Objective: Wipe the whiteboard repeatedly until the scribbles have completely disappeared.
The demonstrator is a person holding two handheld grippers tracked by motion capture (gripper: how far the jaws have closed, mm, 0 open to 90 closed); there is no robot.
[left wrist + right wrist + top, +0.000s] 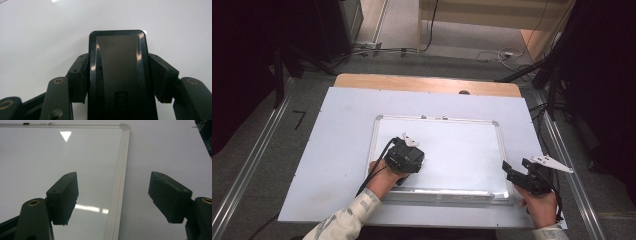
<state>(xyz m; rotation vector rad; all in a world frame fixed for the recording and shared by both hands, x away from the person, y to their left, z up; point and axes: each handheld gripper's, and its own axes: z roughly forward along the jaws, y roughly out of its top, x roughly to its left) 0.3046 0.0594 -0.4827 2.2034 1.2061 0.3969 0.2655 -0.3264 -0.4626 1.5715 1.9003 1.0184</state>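
White surface [332, 150] carries our whiteboard [462, 145]; left tongs [117, 75] pinch a black eraser [117, 65] lengthwise on it, right tongs [120, 195] spread, straddling the board's edge.

The place looks like a lab or recording studio rather than a home. A wooden desk [427, 83] covered by a white sheet [337, 150] stands on grey carpet [257, 145], with metal floor rails [249, 165] running along both sides. Black curtains [242, 60] and dark stands [552, 75] flank it, and loose cables [497, 54] trail across the floor beyond.
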